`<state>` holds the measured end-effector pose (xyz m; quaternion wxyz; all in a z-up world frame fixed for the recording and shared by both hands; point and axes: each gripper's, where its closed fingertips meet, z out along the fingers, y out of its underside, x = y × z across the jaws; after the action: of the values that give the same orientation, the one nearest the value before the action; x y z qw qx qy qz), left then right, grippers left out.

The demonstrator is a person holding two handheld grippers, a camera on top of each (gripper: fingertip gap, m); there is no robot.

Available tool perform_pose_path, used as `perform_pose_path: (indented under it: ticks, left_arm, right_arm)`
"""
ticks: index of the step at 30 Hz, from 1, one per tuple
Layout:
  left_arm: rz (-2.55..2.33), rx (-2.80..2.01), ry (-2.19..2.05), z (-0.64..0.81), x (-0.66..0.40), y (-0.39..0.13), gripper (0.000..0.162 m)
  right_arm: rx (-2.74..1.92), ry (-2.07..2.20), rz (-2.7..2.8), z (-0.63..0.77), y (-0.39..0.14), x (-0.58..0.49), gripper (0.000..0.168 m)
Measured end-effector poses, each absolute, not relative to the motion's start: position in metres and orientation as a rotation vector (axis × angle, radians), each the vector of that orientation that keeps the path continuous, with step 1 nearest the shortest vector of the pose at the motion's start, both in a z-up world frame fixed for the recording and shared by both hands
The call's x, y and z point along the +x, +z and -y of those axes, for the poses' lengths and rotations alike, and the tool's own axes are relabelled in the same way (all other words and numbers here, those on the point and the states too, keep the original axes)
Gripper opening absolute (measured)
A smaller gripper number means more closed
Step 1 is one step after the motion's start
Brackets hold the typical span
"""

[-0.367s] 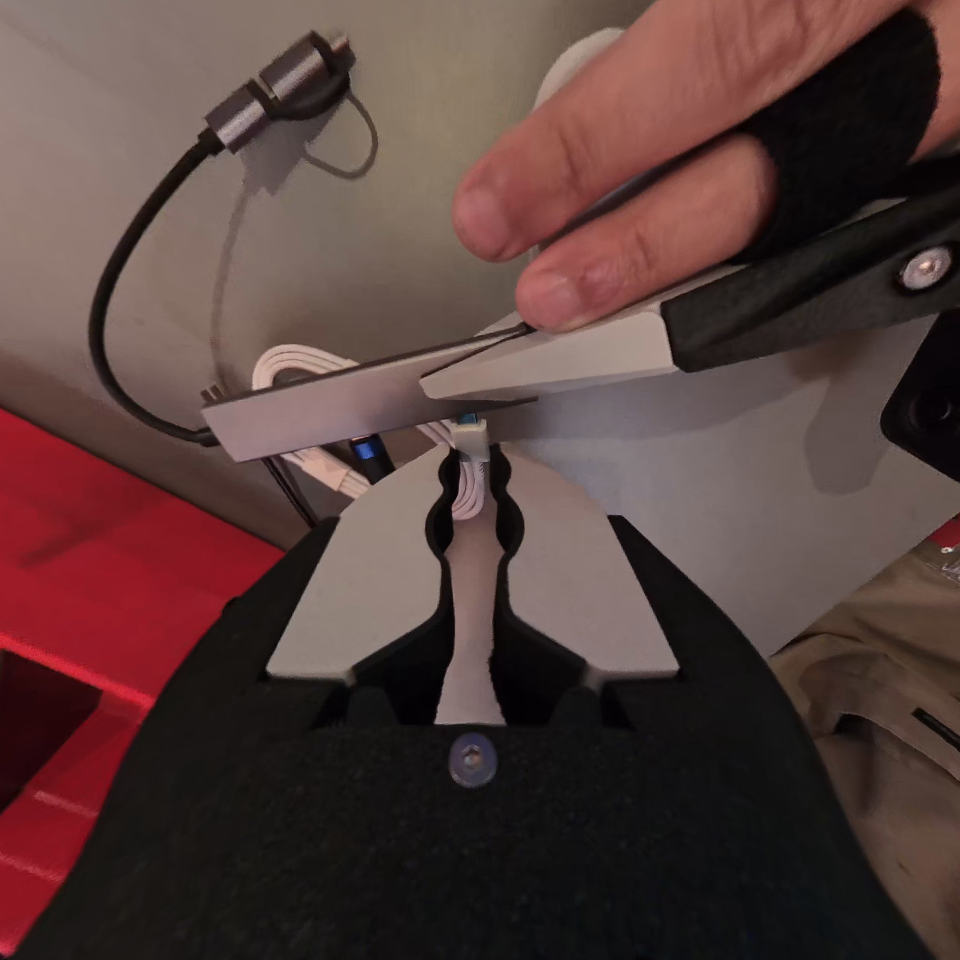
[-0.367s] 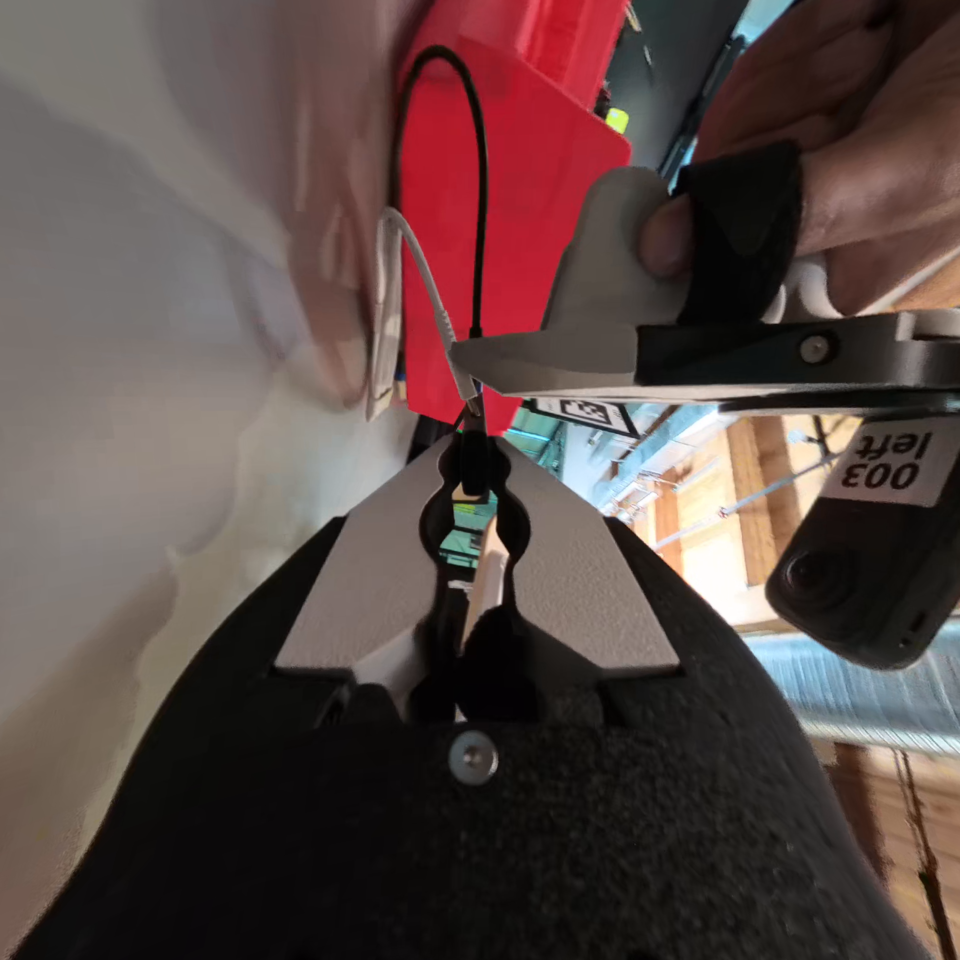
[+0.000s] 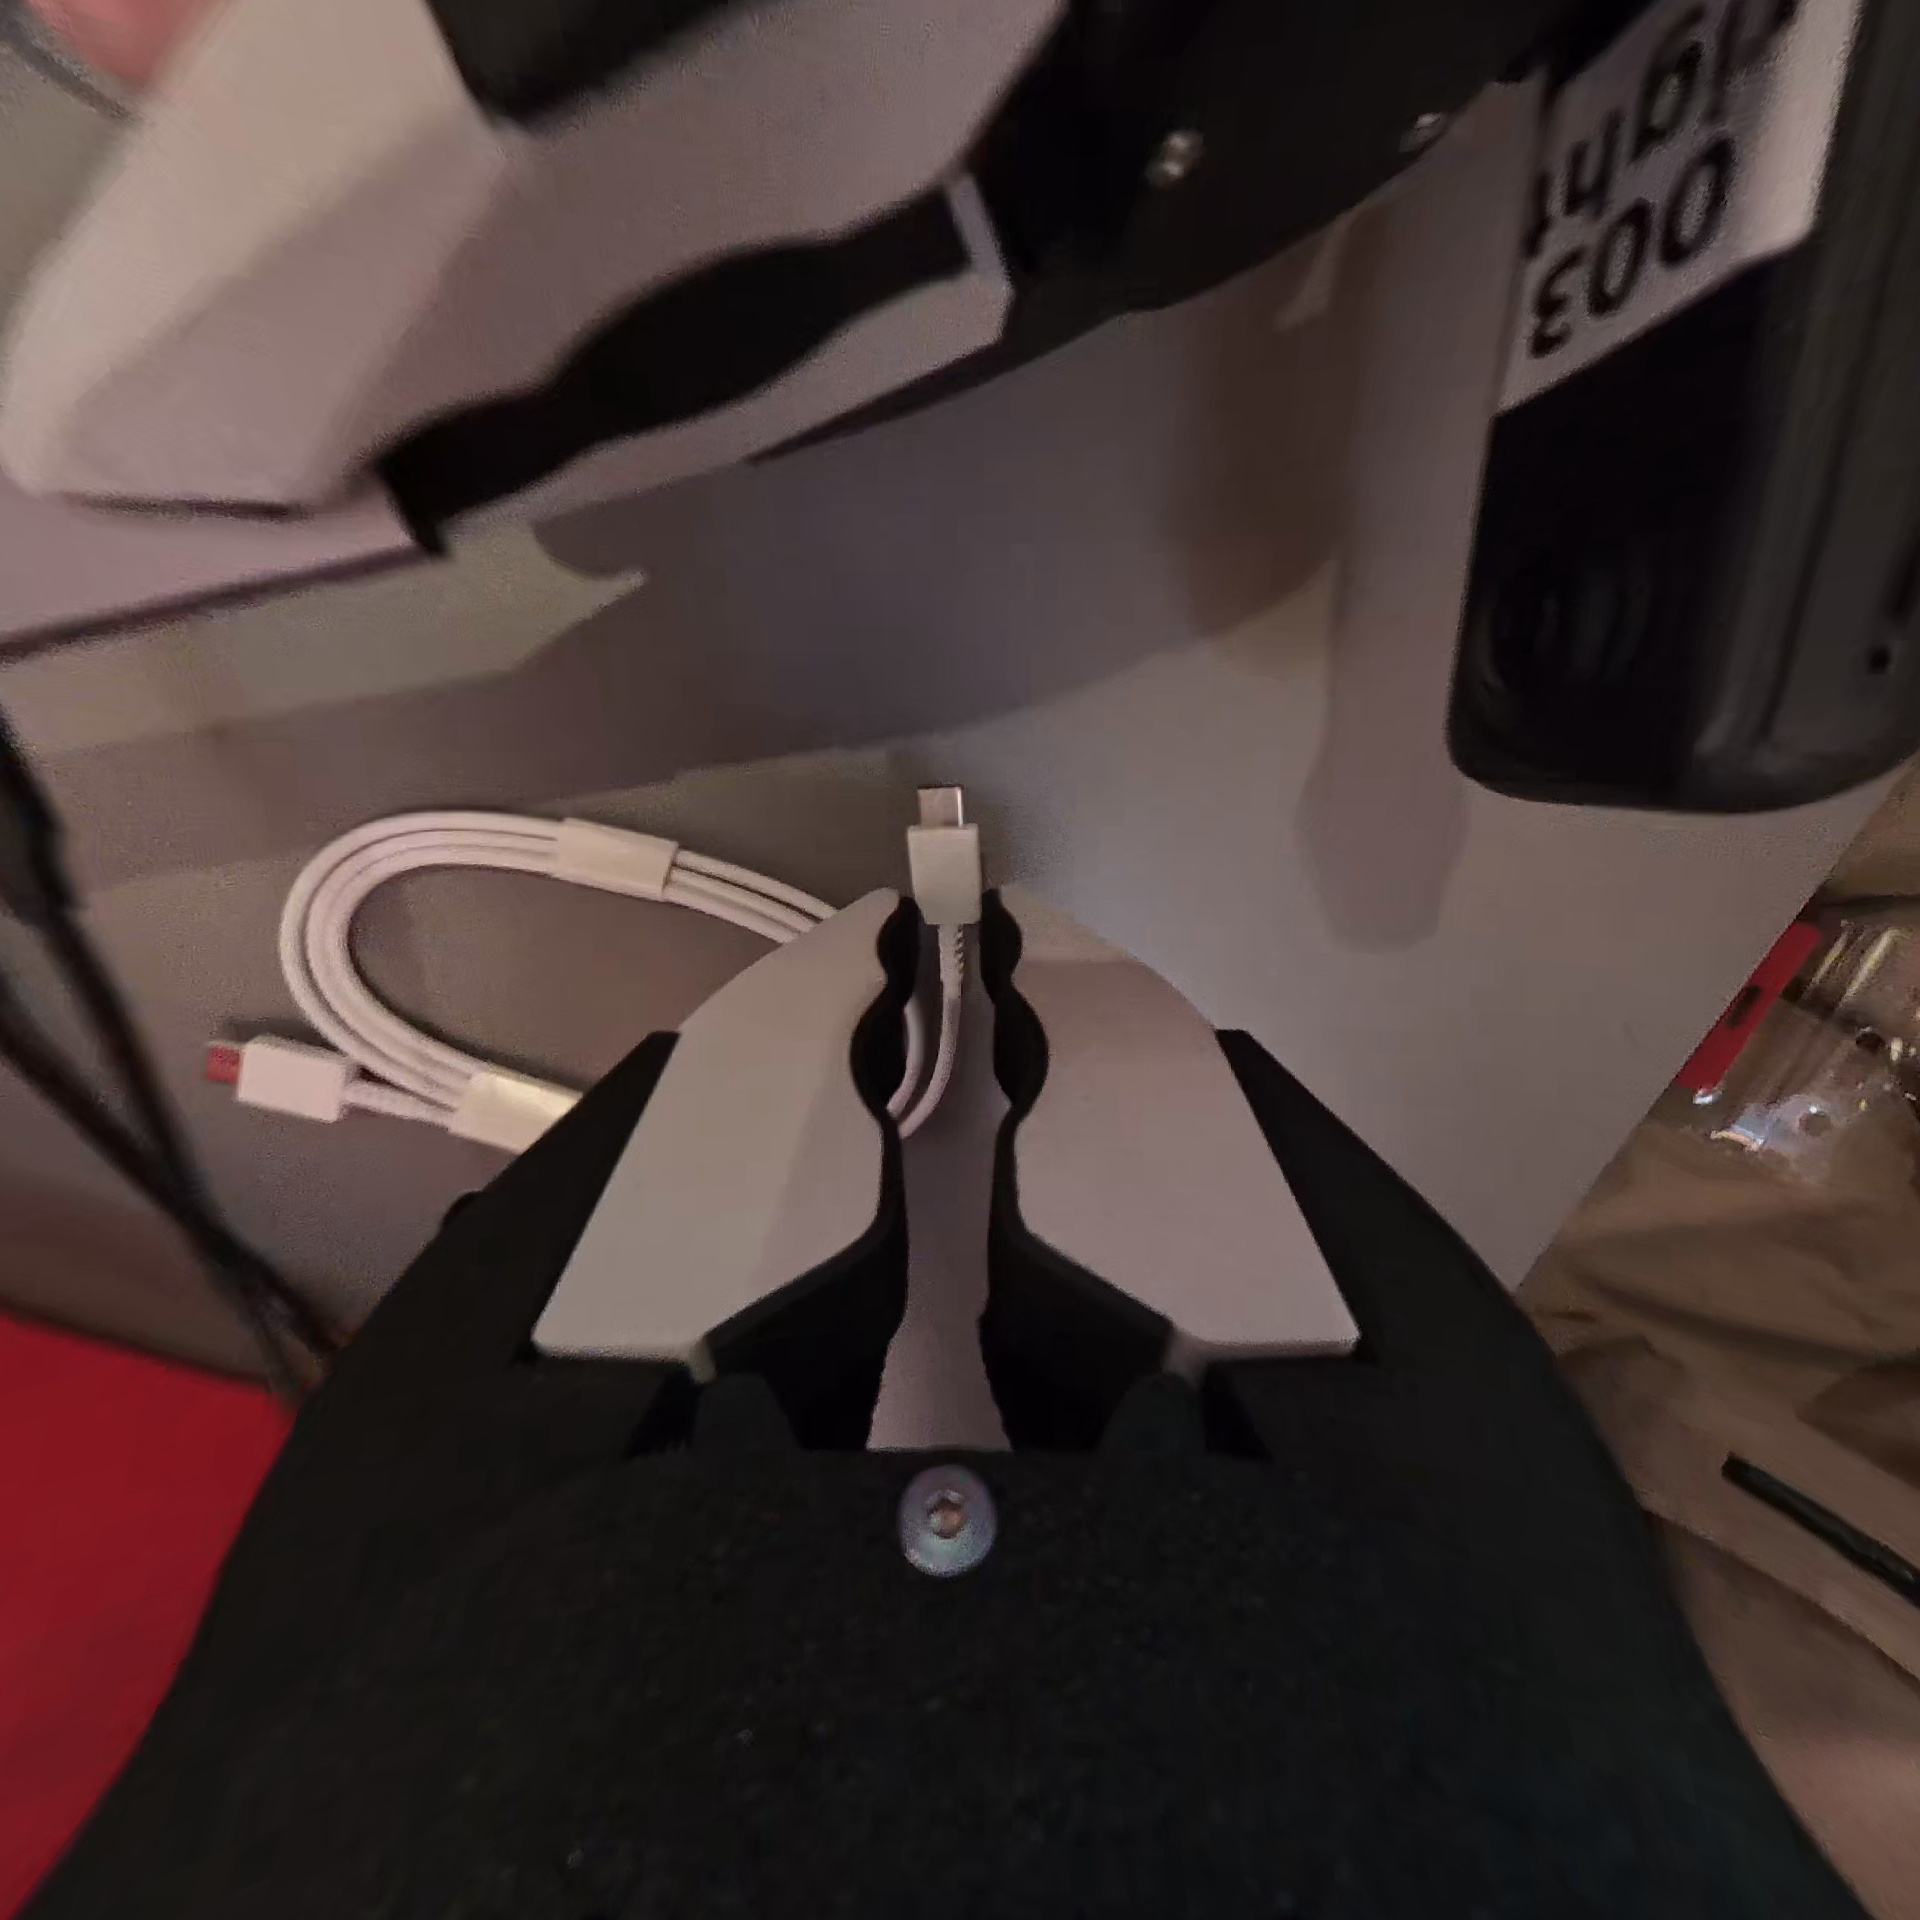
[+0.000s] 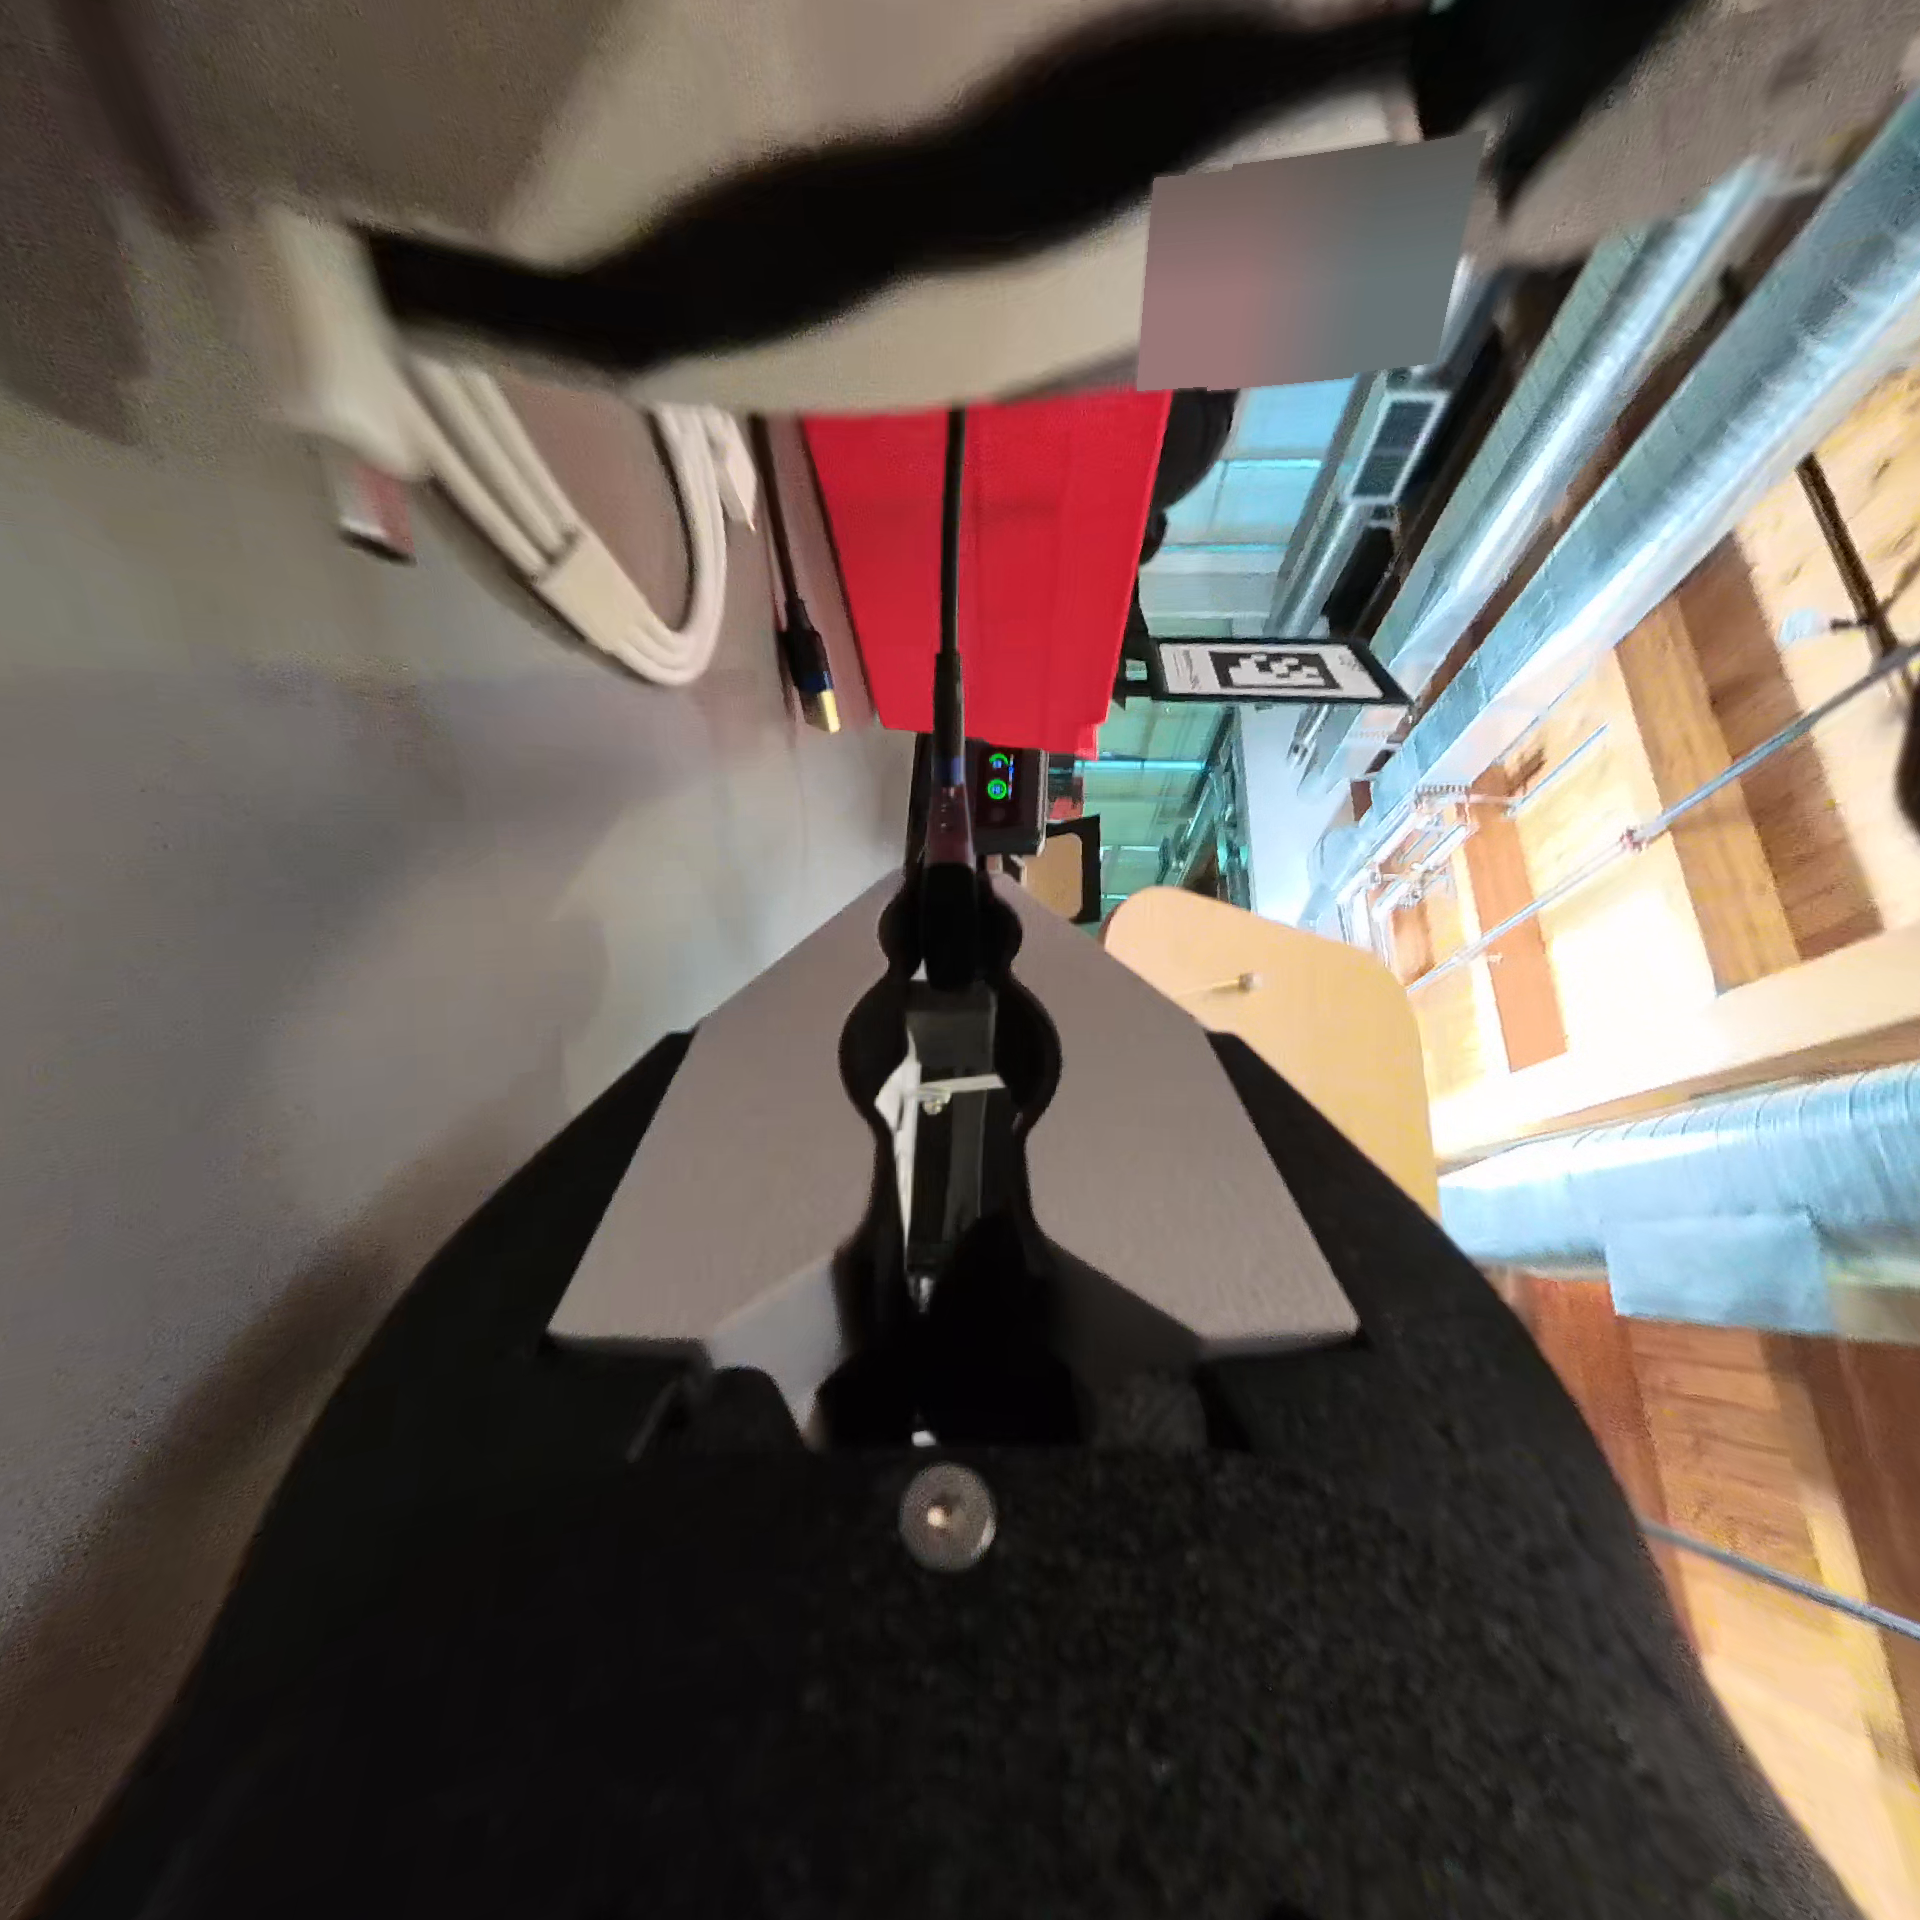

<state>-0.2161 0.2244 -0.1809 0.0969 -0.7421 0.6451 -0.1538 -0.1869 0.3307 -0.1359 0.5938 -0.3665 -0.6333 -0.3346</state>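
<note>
Far left in the left wrist view we have the red bin (image 3: 114,1538) and a black cable (image 3: 114,1049) running along the edge of the grey table (image 3: 1174,821). Next to it, the loose loops of the white cable (image 3: 499,883) lie flat on the table, with the far connector (image 3: 286,1077) resting beside them.

In the centre, the left gripper (image 3: 940,920) is pinched on the neck of that white cable, and its plug (image 3: 941,868) sticks out just past the tips, pointing away. Here is the change. A moment ago the other tool's finger lay straight across these tips, with a person's fingers on it. Now it has swung up and over us, and the plug stands in plain view. That blurred shape overhead is the right gripper, its camera (image 3: 1662,499) hanging at the right.

Over to the right wrist view. White loops sit at left, then a blue-and-gold connector (image 4: 816,681) lies against the table. In the middle, the right gripper (image 4: 951,909) is clamped on a black plug (image 4: 951,935), its lead running off in front of the red bin. The left gripper sweeps across the top, much closer than before and badly blurred. A marker card (image 4: 1262,670) stands to the right.
</note>
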Motion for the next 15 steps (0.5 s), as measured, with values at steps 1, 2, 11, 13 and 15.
perform_pose_path:
  ticks: [1,2,11,13,15]
  left_arm:
    - [-1.885,-2.187,-0.486,-0.222,-0.215,-0.183,0.007]
    - [-1.860,-2.175,-0.532,-0.219,-0.214,-0.182,0.009]
    - [-1.712,-1.832,-0.708,-0.223,-0.243,-0.174,0.027]
    - [-1.708,-1.867,-0.729,-0.224,-0.244,-0.181,0.031]
    - [-1.758,-1.849,-0.667,-0.224,-0.245,-0.194,0.033]
  right_arm:
    - [-0.873,-0.768,1.446,-0.333,-0.134,-0.184,0.008]
    - [-0.894,-0.750,1.425,-0.335,-0.133,-0.181,0.008]
    - [-0.933,-0.664,1.394,-0.335,-0.134,-0.182,0.007]
    - [-0.941,-0.655,1.391,-0.335,-0.134,-0.182,0.007]
    - [-0.948,-0.648,1.389,-0.335,-0.134,-0.181,0.007]
